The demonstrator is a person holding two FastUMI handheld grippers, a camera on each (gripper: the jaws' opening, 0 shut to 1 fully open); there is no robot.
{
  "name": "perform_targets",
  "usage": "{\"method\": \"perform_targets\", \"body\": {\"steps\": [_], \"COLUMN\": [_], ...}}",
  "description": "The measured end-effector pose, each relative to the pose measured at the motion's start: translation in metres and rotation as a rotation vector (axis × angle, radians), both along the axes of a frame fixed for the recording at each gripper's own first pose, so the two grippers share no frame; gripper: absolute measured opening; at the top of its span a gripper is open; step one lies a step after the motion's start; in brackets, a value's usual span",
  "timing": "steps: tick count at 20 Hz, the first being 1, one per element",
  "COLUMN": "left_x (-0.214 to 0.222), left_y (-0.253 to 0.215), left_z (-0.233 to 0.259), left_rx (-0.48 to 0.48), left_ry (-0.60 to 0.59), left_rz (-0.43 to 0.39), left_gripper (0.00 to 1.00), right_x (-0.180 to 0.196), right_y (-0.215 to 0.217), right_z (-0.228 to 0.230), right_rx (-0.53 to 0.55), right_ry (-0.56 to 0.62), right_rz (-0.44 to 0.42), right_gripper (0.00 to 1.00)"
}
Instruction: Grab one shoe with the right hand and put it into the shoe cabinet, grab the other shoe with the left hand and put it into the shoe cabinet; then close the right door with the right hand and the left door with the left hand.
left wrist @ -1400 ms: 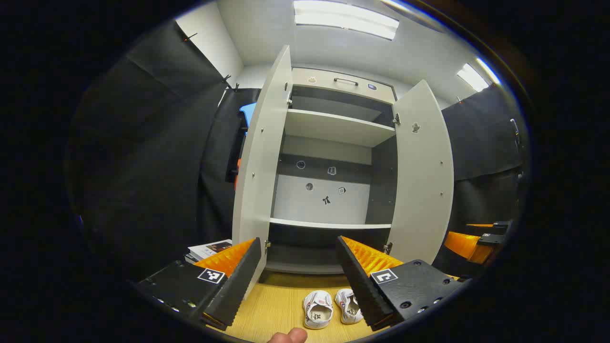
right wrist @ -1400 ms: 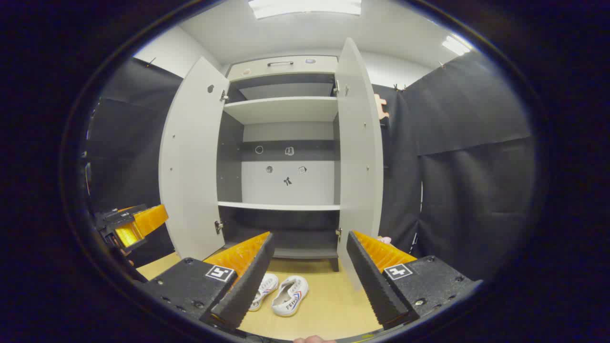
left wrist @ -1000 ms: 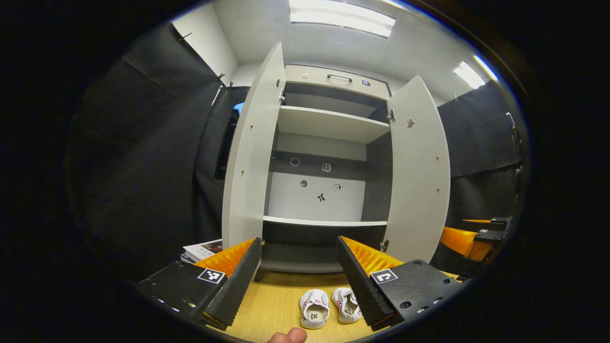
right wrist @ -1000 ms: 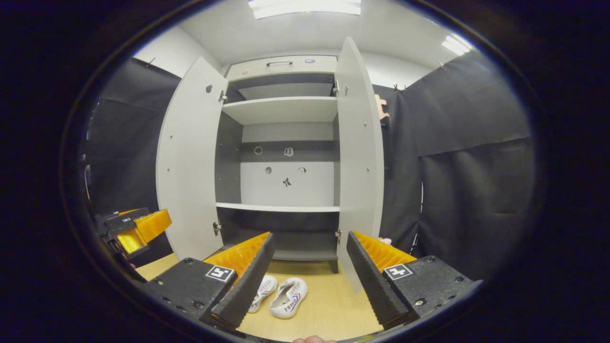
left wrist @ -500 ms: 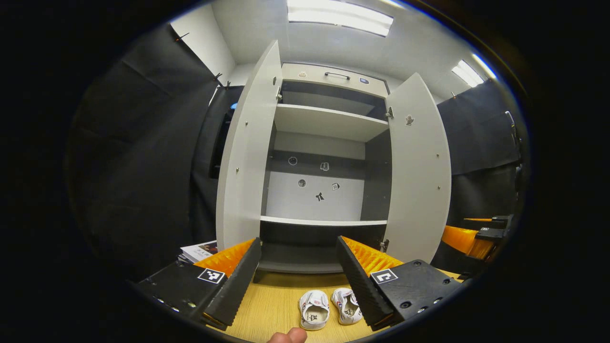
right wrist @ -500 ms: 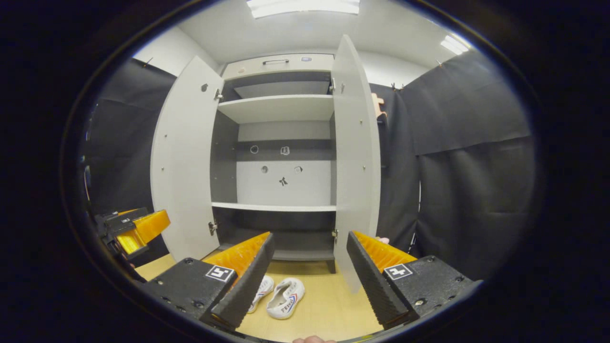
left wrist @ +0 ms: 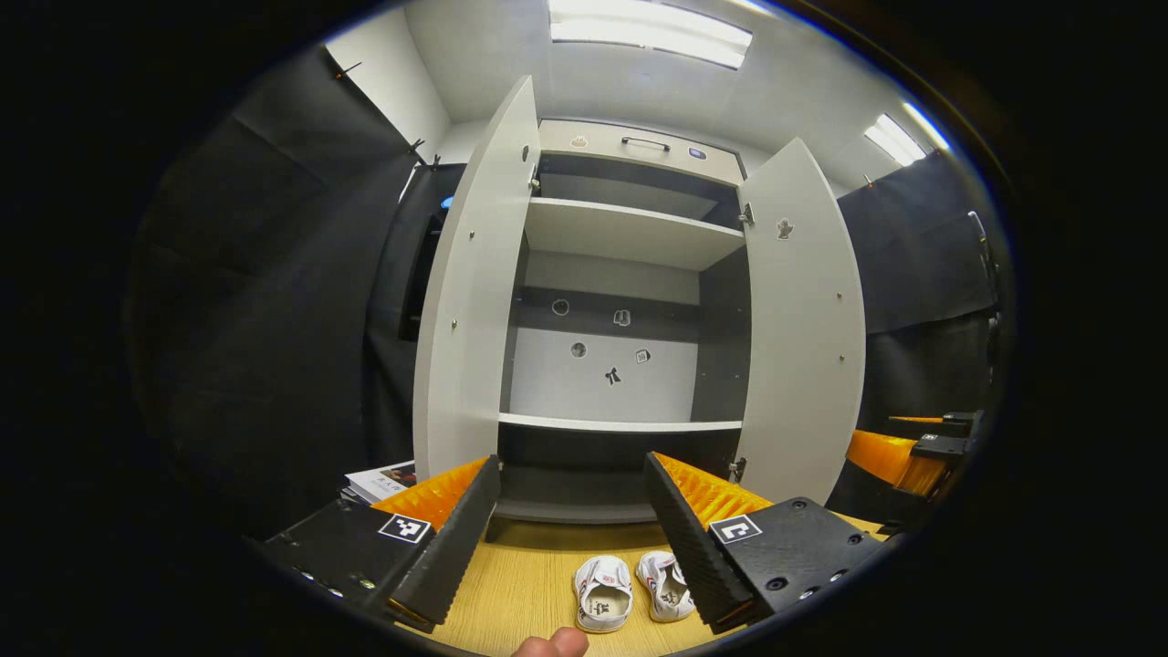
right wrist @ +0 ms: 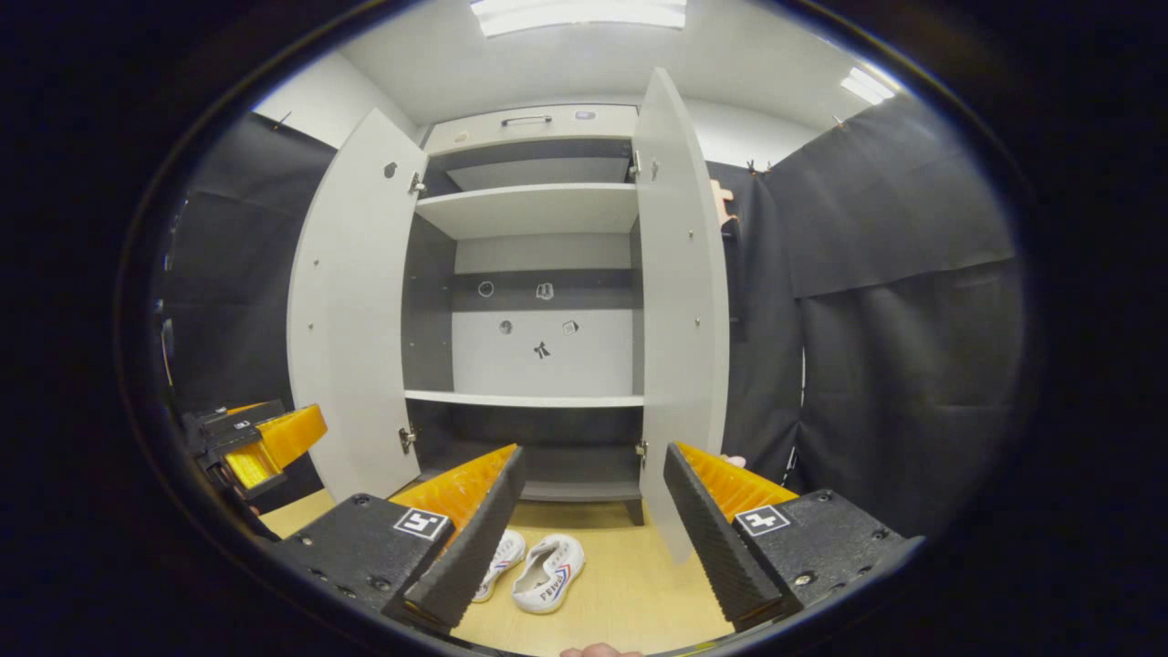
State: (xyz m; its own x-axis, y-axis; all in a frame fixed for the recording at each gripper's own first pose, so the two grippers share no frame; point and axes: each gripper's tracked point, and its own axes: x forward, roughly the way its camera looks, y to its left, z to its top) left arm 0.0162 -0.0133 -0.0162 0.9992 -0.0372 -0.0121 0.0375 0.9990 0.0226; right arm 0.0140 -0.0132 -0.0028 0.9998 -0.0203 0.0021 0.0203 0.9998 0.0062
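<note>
In the left gripper view, your left gripper (left wrist: 573, 520) hangs spread wide and empty above the pair of small white canvas shoes (left wrist: 630, 590) on the pale wooden floor (left wrist: 520, 593), before the tall grey shoe cabinet (left wrist: 630, 237) with both doors swung open.

In the right gripper view, your right gripper (right wrist: 593, 511) is likewise released; nothing is stowed yet, so both pickups and both doors remain.

Two hand-held tools, left tool (left wrist: 573, 534) and right tool (right wrist: 584, 534), each with ridged, wedge-shaped fingers (left wrist: 456, 538) on black blocks bearing a square black-and-white marker (right wrist: 420, 523) and small screws (right wrist: 803, 578).
</note>
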Motion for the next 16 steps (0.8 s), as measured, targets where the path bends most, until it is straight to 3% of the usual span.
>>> {"method": "perform_targets", "body": {"steps": [16], "left_x": [0.001], "left_y": [-0.014], "left_z": [-0.003], "left_rx": [0.003], "left_ry": [-0.002], "left_rz": [-0.021], "left_gripper": [0.95], "right_x": [-0.006], "right_y": [-0.004], "right_z": [0.003], "right_rx": [0.009], "right_ry": [0.0], "right_rz": [-0.011], "right_gripper": [0.99]}}
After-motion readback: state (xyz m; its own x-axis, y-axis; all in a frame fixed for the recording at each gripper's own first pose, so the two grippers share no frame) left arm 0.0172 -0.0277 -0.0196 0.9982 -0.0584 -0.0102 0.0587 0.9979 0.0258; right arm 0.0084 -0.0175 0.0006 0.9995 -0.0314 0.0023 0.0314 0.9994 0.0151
